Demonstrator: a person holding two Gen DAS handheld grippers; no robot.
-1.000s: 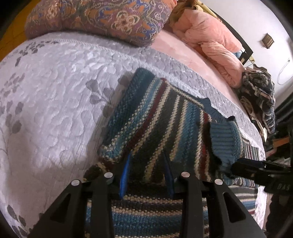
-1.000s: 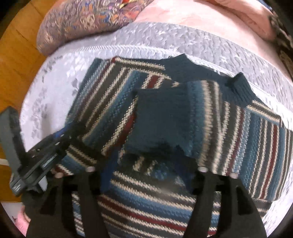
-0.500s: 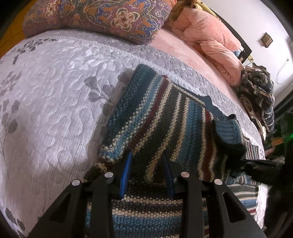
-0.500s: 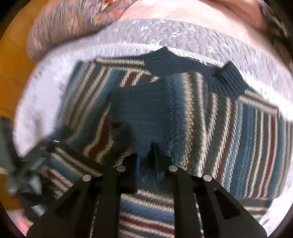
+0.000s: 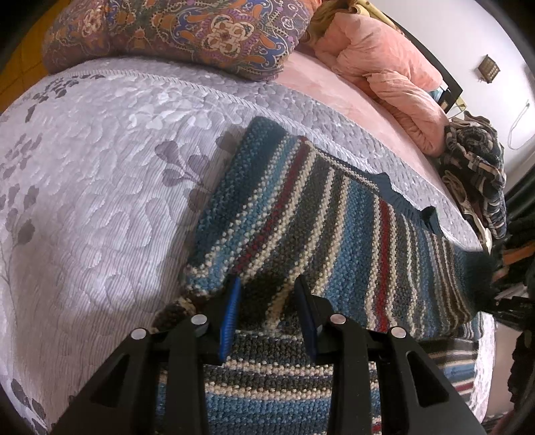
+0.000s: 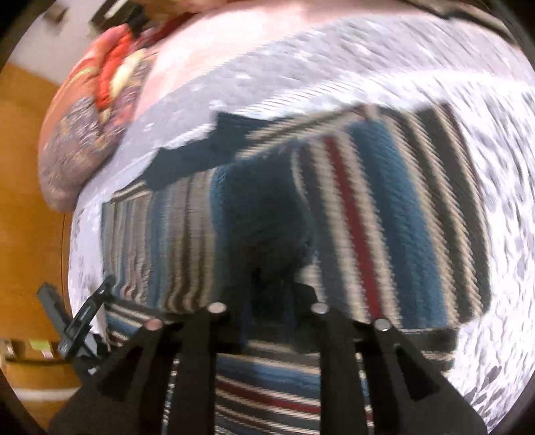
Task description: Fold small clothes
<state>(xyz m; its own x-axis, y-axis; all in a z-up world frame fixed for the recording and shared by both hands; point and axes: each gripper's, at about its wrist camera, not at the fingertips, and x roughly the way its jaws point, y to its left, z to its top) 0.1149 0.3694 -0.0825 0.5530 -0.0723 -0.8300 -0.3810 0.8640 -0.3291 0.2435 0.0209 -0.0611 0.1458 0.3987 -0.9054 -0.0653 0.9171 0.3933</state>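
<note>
While the right view is blurred, the left is sharp.
Sweater: striped knit, lying on the quilt, part folded over itself ahead of both sets of fingers.
Left gripper: fingers apart, a fold of the knit between the blue pads; grip not closed.
Right gripper: fingertips lost in dark blur over the sweater; cannot tell apart or together.
Beyond fingers: patterned pillow, pink blanket.
</note>
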